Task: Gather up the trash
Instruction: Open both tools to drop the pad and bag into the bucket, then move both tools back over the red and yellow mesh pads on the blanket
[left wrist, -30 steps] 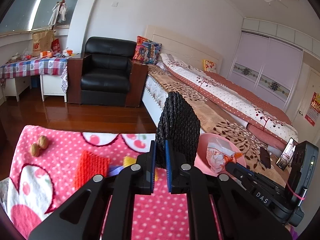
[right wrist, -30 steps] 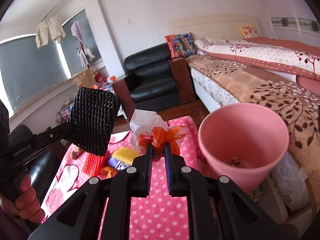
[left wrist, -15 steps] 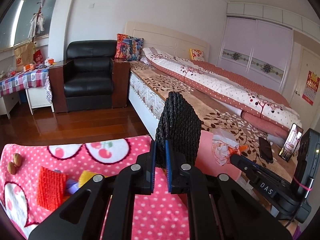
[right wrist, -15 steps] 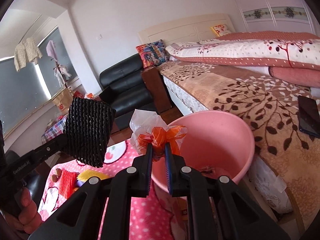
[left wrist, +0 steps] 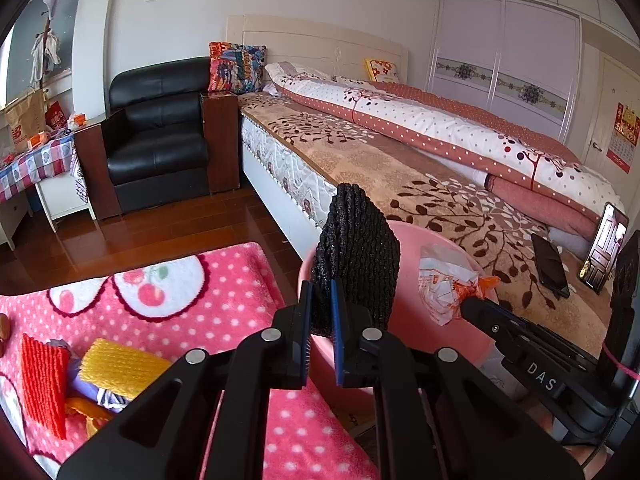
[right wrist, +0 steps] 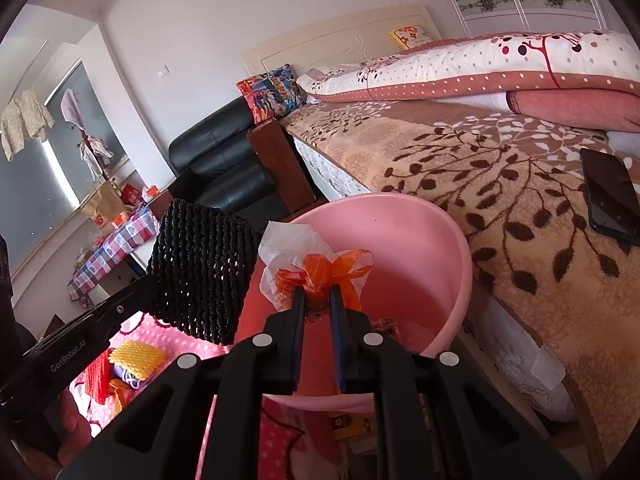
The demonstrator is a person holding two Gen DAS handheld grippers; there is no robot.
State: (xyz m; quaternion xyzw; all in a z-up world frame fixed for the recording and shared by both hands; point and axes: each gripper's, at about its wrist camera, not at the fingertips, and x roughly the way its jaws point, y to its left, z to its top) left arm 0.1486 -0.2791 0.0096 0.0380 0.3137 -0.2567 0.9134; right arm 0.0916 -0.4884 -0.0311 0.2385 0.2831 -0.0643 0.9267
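Two pieces are in hand: left gripper pinches a black foam net, right gripper pinches a white-and-orange plastic bag, both above the pink bin just ahead. Some scraps lie inside already. Left: drop both, then red net, yellow net and wrappers on the blanket behind-left.

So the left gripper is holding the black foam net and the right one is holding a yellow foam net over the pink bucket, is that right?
Not quite. The right gripper holds a white and orange plastic bag, as the right wrist view shows. The yellow foam net lies on the pink blanket. The rest is right.
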